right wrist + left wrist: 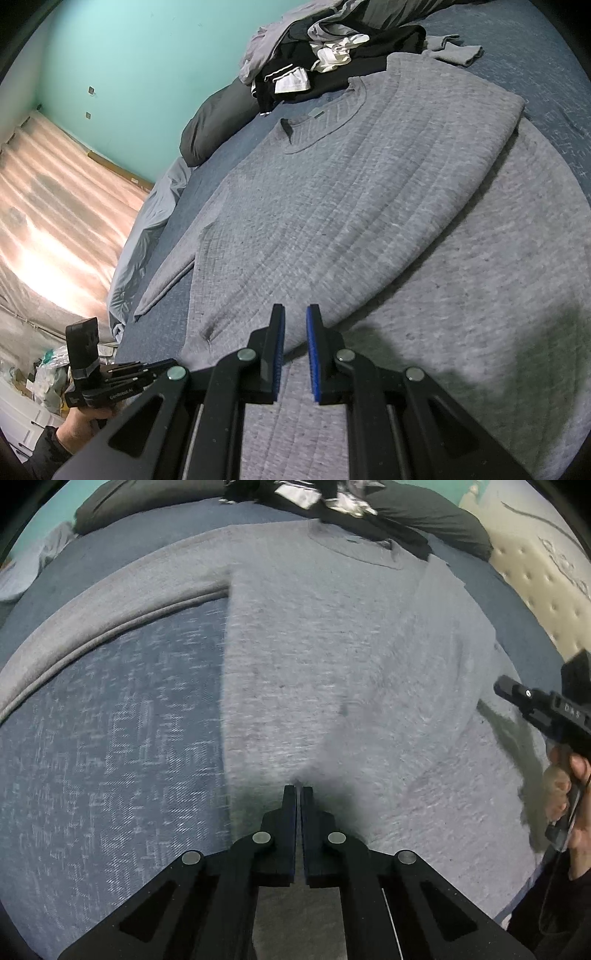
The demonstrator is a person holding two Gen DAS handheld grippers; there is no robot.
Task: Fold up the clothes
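A grey knit sweater [332, 657] lies flat on the blue bed, neckline at the far end. One side is folded over the body, and the other sleeve [92, 627] stretches out to the left. My left gripper [298, 788] is shut, its tips pressed against the sweater's near hem; I cannot tell if fabric is pinched. My right gripper [294, 308] is open and empty, hovering just above the sweater [351, 192] near the folded edge. The right gripper [517, 694] also shows at the right edge of the left wrist view. The left gripper [147, 367] shows at lower left of the right wrist view.
A pile of dark and white clothes [325, 55] lies beyond the neckline. A dark pillow [214, 122] sits at the bed's head by the teal wall. A beige tufted mattress [546, 590] borders the right side. The bed edge drops to the floor at left [55, 221].
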